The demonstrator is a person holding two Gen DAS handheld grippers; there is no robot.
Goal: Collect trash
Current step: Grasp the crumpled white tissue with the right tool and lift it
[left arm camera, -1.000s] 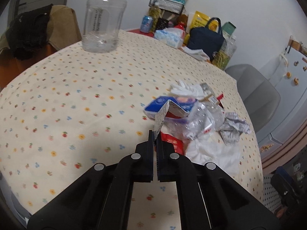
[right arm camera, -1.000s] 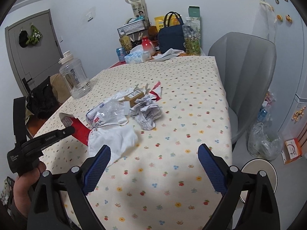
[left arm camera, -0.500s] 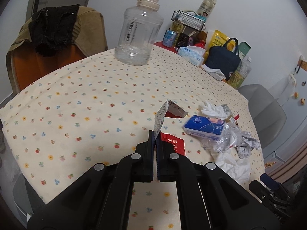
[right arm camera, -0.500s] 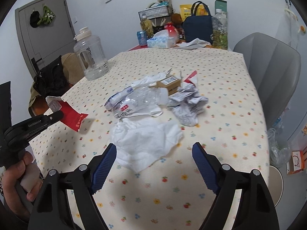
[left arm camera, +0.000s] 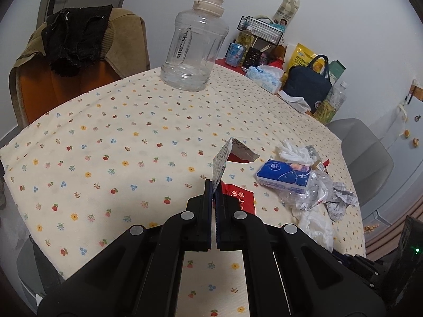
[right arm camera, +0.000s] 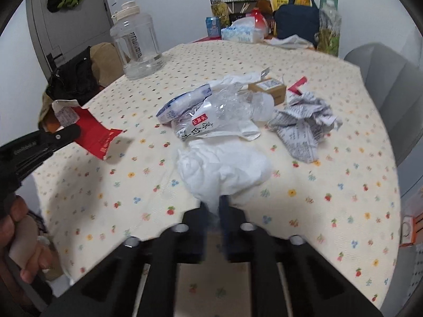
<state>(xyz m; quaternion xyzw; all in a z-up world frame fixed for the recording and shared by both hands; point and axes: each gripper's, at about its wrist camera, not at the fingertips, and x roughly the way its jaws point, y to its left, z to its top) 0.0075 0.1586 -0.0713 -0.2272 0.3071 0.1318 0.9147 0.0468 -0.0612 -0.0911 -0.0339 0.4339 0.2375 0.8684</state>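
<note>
Right tool pinching the near edge of the white tissue; left tool clamped on a red wrapper.

The tissue (right arm camera: 224, 171) lies crumpled on the worktop (right arm camera: 343, 198), nearest of the trash heap, touching the clear plastic bag (right arm camera: 222, 116) behind it; it looks feather-light, soft and tearable, so a pinch on a bunched fold near its edge should lift it whole; the right tool (right arm camera: 213, 206) has its jaws closed on that near fold; the left tool (left arm camera: 213, 192) holds the stiff, light red wrapper (left arm camera: 238, 198) by one edge, clear above the cloth; the bag looks slippery and crackly, best taken at a crease; the crumpled paper (right arm camera: 304, 126) and the small box (right arm camera: 269, 89) lie just beyond; a big jug (right arm camera: 137, 45) stands well apart.
</note>
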